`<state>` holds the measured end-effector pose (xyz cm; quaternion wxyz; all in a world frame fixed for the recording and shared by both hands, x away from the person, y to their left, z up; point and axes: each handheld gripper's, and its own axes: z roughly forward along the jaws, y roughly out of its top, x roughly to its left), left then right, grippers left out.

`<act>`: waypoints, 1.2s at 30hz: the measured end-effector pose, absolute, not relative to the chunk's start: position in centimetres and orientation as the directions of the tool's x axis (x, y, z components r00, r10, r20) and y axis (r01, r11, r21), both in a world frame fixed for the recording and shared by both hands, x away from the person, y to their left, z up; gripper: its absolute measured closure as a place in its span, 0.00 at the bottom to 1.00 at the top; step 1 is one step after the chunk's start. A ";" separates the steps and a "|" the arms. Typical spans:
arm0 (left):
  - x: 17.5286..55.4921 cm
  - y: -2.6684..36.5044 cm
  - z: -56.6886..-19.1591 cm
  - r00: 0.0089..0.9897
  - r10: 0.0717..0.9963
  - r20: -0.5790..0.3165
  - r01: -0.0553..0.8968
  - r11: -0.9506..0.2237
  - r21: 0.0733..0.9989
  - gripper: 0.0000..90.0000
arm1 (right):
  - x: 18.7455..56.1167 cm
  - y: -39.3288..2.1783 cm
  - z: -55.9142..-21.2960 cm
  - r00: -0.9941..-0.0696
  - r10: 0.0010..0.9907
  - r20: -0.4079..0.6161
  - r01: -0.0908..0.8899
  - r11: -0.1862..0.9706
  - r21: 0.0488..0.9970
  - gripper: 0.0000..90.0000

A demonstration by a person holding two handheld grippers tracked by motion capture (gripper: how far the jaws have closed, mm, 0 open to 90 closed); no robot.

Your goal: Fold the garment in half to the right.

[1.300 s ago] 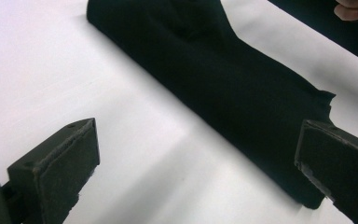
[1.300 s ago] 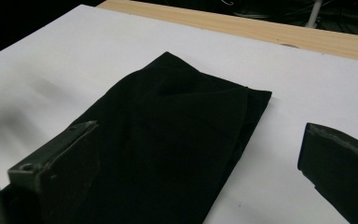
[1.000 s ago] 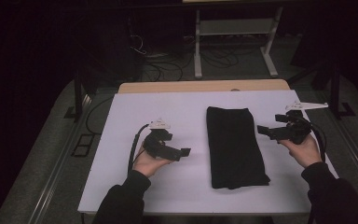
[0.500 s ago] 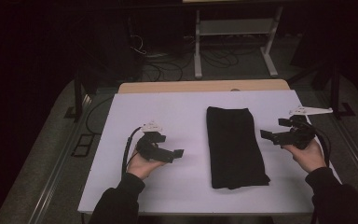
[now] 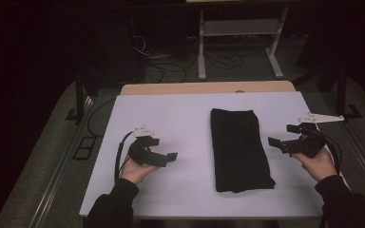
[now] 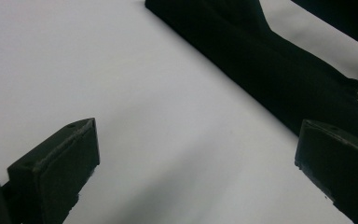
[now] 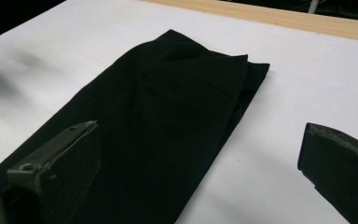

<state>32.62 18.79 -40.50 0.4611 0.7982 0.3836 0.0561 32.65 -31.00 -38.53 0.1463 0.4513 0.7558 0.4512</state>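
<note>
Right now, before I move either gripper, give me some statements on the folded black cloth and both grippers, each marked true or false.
1. The folded black cloth lies between the two grippers. True.
2. The left gripper is shut on the cloth. False: it is open, apart from the cloth.
3. The right gripper is open. True.
4. The cloth hangs over the edge of the white table. False: it lies flat on the table.

Matt black cloth [image 5: 240,149], smooth white table [image 5: 180,118], perhaps laminate
</note>
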 end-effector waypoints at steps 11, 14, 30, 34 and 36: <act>32.0 21.2 -40.6 0.683 0.685 -0.254 0.550 -0.255 0.795 0.00 | 31.2 -31.4 -39.2 -0.547 0.814 0.195 0.556 0.179 0.812 0.00; 31.9 21.7 -40.7 0.679 0.690 -0.251 0.547 -0.249 0.799 0.00 | 30.7 -31.5 -39.3 -0.549 0.813 0.195 0.553 0.178 0.814 0.00; 31.1 24.8 -41.4 0.651 0.720 -0.243 0.528 -0.199 0.826 0.00 | 28.6 -32.5 -40.5 -0.543 0.821 0.177 0.549 0.188 0.814 0.00; 31.0 25.7 -41.7 0.643 0.728 -0.238 0.525 -0.192 0.829 0.00 | 28.2 -32.7 -40.7 -0.543 0.823 0.170 0.544 0.190 0.818 0.00; 30.9 26.2 -41.6 0.637 0.732 -0.242 0.520 -0.176 0.836 0.00 | 27.9 -32.8 -40.9 -0.546 0.822 0.161 0.539 0.198 0.819 0.00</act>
